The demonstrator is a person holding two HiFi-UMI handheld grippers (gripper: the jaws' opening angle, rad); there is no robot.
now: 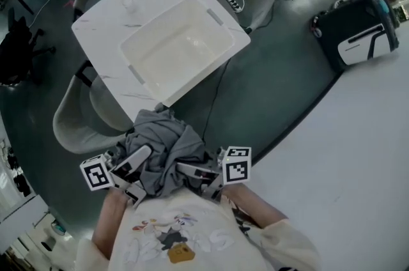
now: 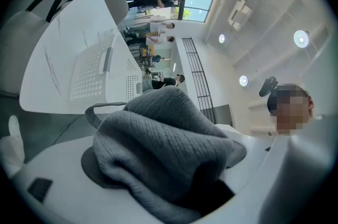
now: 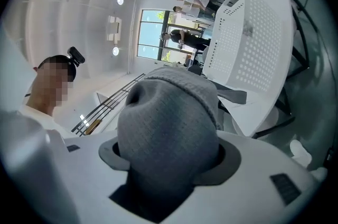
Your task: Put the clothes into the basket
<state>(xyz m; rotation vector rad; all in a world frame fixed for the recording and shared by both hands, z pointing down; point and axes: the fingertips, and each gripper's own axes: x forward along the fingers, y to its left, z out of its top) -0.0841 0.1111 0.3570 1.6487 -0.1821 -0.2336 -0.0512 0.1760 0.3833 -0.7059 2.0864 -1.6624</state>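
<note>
Gripper tips buried in crumpled grey knitted cloth (image 1: 165,151).
The cloth hides the jaw ends of the left gripper (image 1: 142,164) and the right gripper (image 1: 192,175); the person's white shirt (image 1: 172,231) is cut off by the bottom edge.

The right tool (image 3: 169,162) has its jaws clamped on a bunched gray knit garment (image 3: 169,117). Beyond it, at upper right, a white perforated basket (image 3: 248,38) sits on the white tabletop (image 3: 256,114).

Grey ribbed garment (image 1: 165,148), white perforated basket (image 1: 192,39), white grey-veined table (image 1: 108,20)
</note>
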